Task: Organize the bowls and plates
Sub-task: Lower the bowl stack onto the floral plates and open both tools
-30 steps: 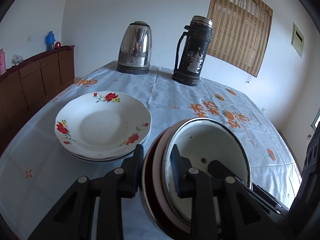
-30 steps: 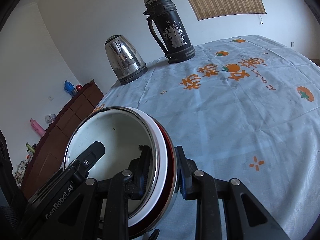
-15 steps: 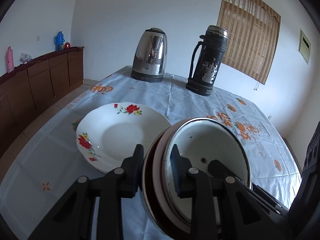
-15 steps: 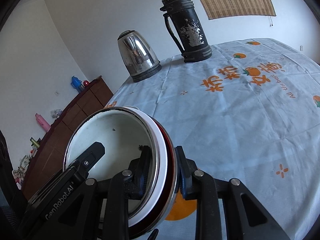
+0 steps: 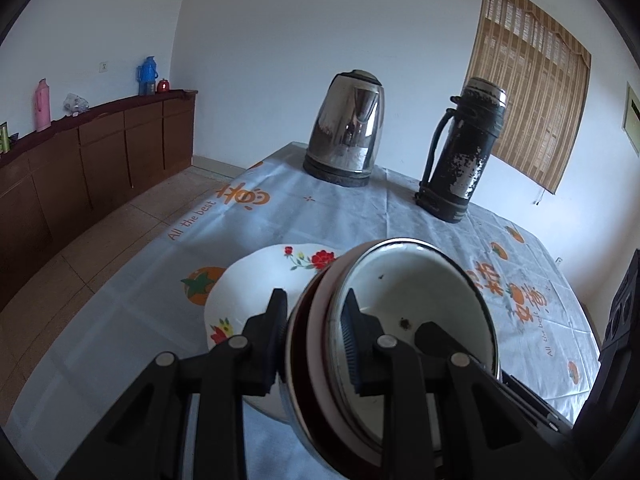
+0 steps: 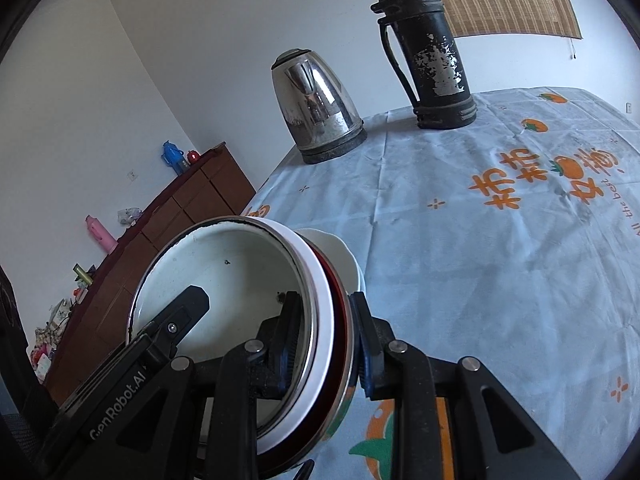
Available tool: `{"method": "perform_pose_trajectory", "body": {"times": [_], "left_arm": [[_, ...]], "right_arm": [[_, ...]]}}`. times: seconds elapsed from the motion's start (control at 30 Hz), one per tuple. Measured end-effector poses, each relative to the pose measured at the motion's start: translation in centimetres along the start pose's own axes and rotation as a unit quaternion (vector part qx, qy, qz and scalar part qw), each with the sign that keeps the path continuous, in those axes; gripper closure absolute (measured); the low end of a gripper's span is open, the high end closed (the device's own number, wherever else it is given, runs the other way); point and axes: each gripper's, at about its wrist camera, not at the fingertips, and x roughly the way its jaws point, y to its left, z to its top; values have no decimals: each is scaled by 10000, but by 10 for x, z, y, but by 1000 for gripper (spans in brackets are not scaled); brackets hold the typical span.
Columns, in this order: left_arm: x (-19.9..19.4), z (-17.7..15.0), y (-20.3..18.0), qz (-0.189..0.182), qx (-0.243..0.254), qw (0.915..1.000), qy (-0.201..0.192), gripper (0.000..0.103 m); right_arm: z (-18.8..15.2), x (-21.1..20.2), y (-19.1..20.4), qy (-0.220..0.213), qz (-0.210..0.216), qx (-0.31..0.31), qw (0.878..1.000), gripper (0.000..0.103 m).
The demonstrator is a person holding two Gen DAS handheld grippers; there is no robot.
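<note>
A stack of nested bowls (image 5: 416,304), white enamel inside with red and steel rims, hangs above the table between both grippers. My left gripper (image 5: 314,320) is shut on its left rim, one finger inside and one outside. My right gripper (image 6: 326,328) is shut on the bowl stack (image 6: 224,280) at the opposite rim. Under and behind the bowls lie white floral plates (image 5: 260,280) on the table, partly hidden by the stack; their edge (image 6: 340,252) peeks out in the right wrist view.
A steel kettle (image 5: 346,128) and a worn black thermos (image 5: 464,152) stand at the far end of the table, which wears a pale blue cloth (image 6: 500,260) with orange prints. A brown sideboard (image 5: 80,160) with bottles lines the left wall.
Both grippers have carried the bowl stack leftward over the floral plates, which now sit directly behind and under it. The grips are unchanged.
</note>
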Motion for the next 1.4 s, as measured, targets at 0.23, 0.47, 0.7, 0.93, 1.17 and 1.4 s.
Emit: {"method": "perform_pose_trajectory", "body": {"times": [0.23,0.47,0.7,0.93,1.17,1.4], "left_arm": [[27,14,19,139,-150,9998,77,78],[47,13,27,106,-248,9993,275,78],[58,9,23,86,-205,9989,420,78],[64,13,26,339,-85,9989,296,73],[62,11,26,456,32,9989,69,69],[52,11,38,747,-199,9967,-237,34]], "right_arm": [[13,38,12,190,84,29,9998,76],[15,65,16,488,-8,10,9988,76],[21,71,8,656,-252,19,9975,76],[25,81,13,425,-96,-155,9989,76],[25,84,16,182,66,-411,9990,75],[20,79,0,-74,409,-77,9991,61]]}}
